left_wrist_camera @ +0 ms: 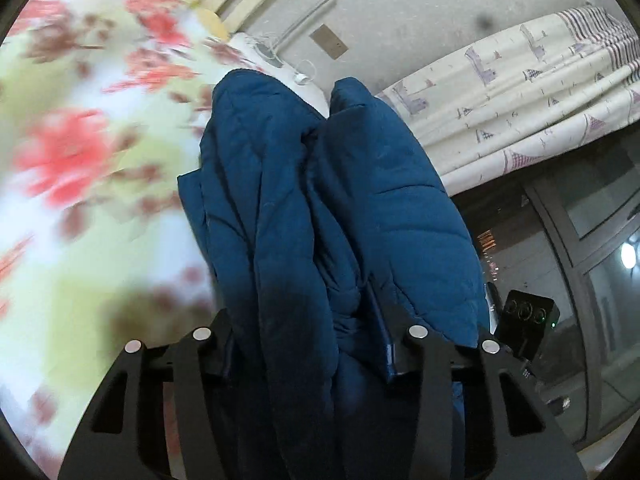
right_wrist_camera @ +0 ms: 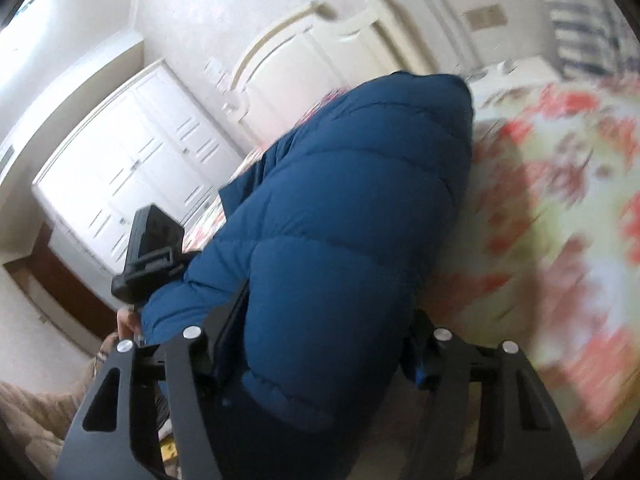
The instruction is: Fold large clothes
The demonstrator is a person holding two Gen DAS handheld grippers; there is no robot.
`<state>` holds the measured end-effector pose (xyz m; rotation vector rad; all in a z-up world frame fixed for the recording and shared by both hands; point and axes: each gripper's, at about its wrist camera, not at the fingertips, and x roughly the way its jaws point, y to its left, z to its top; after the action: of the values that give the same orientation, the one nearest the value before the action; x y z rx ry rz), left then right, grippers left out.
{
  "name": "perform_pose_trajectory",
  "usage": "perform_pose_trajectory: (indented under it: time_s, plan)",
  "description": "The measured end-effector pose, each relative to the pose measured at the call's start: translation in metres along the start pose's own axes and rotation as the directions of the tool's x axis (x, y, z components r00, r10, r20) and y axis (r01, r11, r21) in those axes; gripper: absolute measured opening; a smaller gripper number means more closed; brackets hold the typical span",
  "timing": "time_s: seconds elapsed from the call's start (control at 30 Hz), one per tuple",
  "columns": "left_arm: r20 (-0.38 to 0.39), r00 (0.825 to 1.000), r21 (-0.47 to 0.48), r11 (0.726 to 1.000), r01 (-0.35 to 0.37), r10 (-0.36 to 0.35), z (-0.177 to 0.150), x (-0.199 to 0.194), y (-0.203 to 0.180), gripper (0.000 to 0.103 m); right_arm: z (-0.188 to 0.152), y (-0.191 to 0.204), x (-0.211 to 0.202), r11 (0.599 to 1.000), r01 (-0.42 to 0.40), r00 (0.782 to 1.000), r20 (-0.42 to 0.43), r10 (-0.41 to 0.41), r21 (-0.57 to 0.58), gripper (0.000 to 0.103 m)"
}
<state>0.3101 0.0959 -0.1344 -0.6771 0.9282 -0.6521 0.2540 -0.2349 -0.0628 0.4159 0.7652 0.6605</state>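
A blue quilted puffer jacket hangs bunched between the fingers of my left gripper, which is shut on it. The same jacket fills the middle of the right wrist view, and my right gripper is shut on a thick fold of it. Both grippers hold the jacket lifted above the floral bedspread. The other gripper's black body shows at the right edge of the jacket in the left view and at its left edge in the right view. The fingertips are buried in fabric.
The bed's floral cover lies under and beside the jacket. A cream headboard and white wardrobe stand behind. A patterned curtain and a dark window are to the right of the left view.
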Motion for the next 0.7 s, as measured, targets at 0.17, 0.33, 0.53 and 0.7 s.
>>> perform_pose_trajectory:
  time_s: [0.17,0.33,0.53,0.7]
  plan:
    - [-0.026,0.999,0.018,1.000,0.021,-0.020,0.058,0.081,-0.023,0.040,0.046,-0.056,-0.016,0.995,0.085,0.995,0.038,-0.087,0.053,0.063]
    - [-0.024,1.000,0.044,0.999,-0.010,0.011,0.095,0.126,-0.034,0.041,0.065,-0.110,-0.011,0.987,0.067,0.997,0.033,-0.072,0.144,0.069]
    - [0.045,0.998,0.063,0.997,-0.051,0.048,0.084,0.101,-0.030,0.048,0.056,-0.099,-0.019,0.957,0.236,0.970,0.015,-0.242,0.172,0.093]
    - [0.311,0.930,0.059,0.973,-0.225,0.196,0.054,0.015,-0.039,0.067,0.051,0.006,-0.034,0.903,0.419,0.893,0.221,-0.392,-0.091,0.094]
